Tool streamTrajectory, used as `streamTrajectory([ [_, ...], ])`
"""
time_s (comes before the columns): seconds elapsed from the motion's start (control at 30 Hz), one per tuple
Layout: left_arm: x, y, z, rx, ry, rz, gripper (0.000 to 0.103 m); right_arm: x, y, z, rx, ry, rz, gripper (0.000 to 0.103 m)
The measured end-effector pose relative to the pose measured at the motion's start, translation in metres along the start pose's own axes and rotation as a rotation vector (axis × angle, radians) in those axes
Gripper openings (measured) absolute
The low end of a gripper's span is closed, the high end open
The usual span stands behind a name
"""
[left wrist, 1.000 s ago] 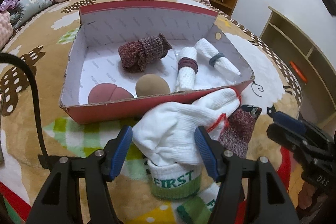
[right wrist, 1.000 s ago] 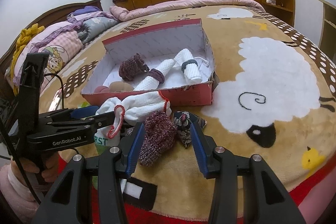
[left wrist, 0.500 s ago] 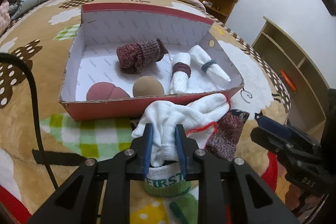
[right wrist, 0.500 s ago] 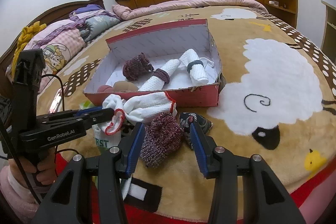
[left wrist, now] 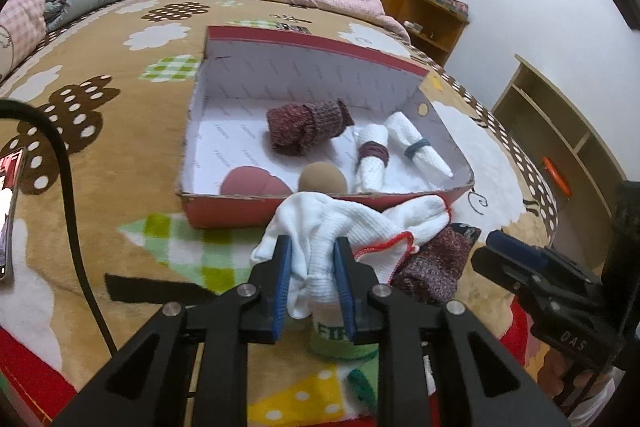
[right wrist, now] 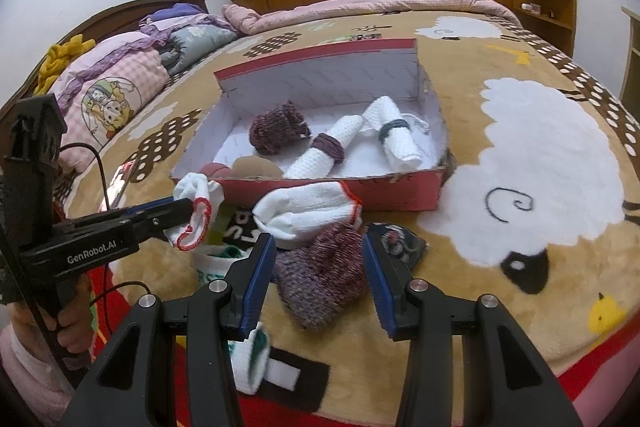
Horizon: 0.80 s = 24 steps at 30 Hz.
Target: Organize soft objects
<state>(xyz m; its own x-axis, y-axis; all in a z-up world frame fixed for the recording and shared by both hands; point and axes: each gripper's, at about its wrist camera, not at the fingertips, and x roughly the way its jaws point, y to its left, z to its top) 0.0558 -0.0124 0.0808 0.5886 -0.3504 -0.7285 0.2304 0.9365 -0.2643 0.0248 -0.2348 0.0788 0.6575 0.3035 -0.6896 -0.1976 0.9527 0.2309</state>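
The left gripper (left wrist: pixel 310 281) was clamped on a bunched fold of the white sock (left wrist: pixel 320 227), its 2 blue pads pressed into the knit just in front of the red box (left wrist: pixel 224 213). The right gripper (right wrist: pixel 318 281) stood half spread, its jaws either side of the maroon sock (right wrist: pixel 324 275) but apparently not pressing it.

The pinch took only 1 fold of loose cloth, so a quick lift could have let the sock slide out or unroll and trail. The white sock seemed to lie over a second white sock (right wrist: pixel 308 207) with a red-stitched cuff, and rested above the green-banded sock (left wrist: pixel 340 341); ribbed cotton catches on itself, so a neighbour could have been dragged along. The box's near wall was low cardboard with a frayed edge; a hanging toe might have snagged it or nudged the box across the plush blanket (right wrist: pixel 540 163).

Textures differed plainly: the white socks were ribbed and limp, the maroon sock a coarse, thick marled knit in a blunt lump, and a small dark patterned piece (right wrist: pixel 400 239) lay flat just beside it. Inside the box sat a rolled maroon bundle (left wrist: pixel 306 127), 2 white waffle-weave rolls (left wrist: pixel 374 157) each bound by a band, and 2 smooth rounded pads (left wrist: pixel 322 179), 1 tan and 1 dusty red.
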Motion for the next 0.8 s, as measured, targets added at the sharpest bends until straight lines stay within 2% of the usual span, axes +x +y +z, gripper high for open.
streamTrajectory([
  [0.07,-0.002,0.004,0.000,-0.011,-0.004,0.002,0.023,0.004,0.005,0.003,-0.003,0.004,0.010,0.053],
  [0.13,-0.002,0.008,0.000,-0.019,-0.005,0.003,0.023,0.008,0.009,0.006,-0.013,0.008,0.009,0.064],
  [0.27,-0.003,0.012,-0.002,-0.029,-0.008,0.007,0.023,0.020,0.021,0.013,-0.043,0.024,0.005,0.065],
  [0.47,-0.002,0.019,-0.005,-0.038,-0.007,0.018,0.023,0.043,0.031,0.020,-0.067,0.076,-0.048,0.067],
  [0.53,-0.001,0.022,-0.005,-0.047,-0.006,0.021,0.023,0.051,0.033,0.020,-0.070,0.096,-0.066,0.073],
  [0.8,0.003,0.035,-0.008,-0.073,0.003,0.034,0.023,0.068,0.032,0.022,-0.067,0.125,-0.109,0.073],
])
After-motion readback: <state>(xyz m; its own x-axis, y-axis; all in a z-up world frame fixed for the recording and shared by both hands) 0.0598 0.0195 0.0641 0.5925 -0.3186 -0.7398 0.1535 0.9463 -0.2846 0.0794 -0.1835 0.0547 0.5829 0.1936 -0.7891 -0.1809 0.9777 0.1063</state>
